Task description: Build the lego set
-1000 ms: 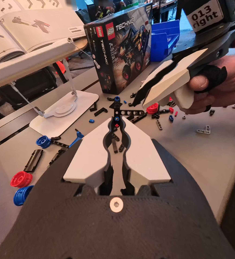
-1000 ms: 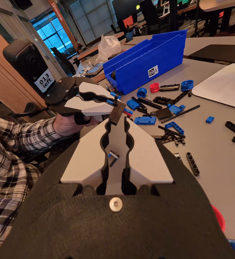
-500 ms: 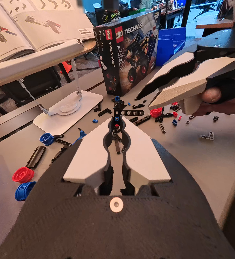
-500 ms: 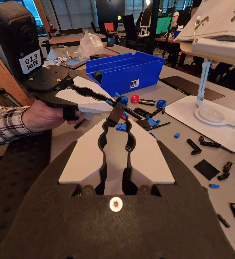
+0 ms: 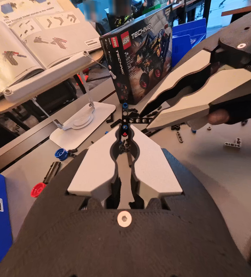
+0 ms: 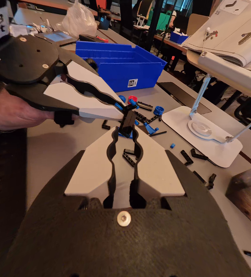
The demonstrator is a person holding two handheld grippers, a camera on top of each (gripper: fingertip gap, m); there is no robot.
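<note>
My left gripper (image 5: 124, 129) is shut on a black cross-shaped Technic assembly (image 5: 124, 113) with blue pins and a red axle end, and holds it upright above the table. A black beam sticks out from it to the right. My right gripper (image 5: 144, 122) comes in from the right, and its jaws stand slightly apart on either side of that beam's end. In the right wrist view the assembly (image 6: 127, 121) sits between my right gripper's tips (image 6: 125, 128), with the left gripper (image 6: 122, 113) holding it from the left. I cannot tell if the right pads touch it.
The set's box (image 5: 136, 60) stands behind. An open instruction book (image 5: 39, 49) rests on a white stand (image 5: 82, 124). A blue bin (image 6: 121, 67) sits at the back. Loose parts lie about: a blue hub (image 5: 60, 153), a red hub (image 5: 37, 190), a grey L-piece (image 5: 233, 143). Left and right tips are no more than a few centimetres apart.
My right gripper has moved in from above and to the right until its tips flank the beam's end. My left gripper still holds the assembly, now a little higher.
</note>
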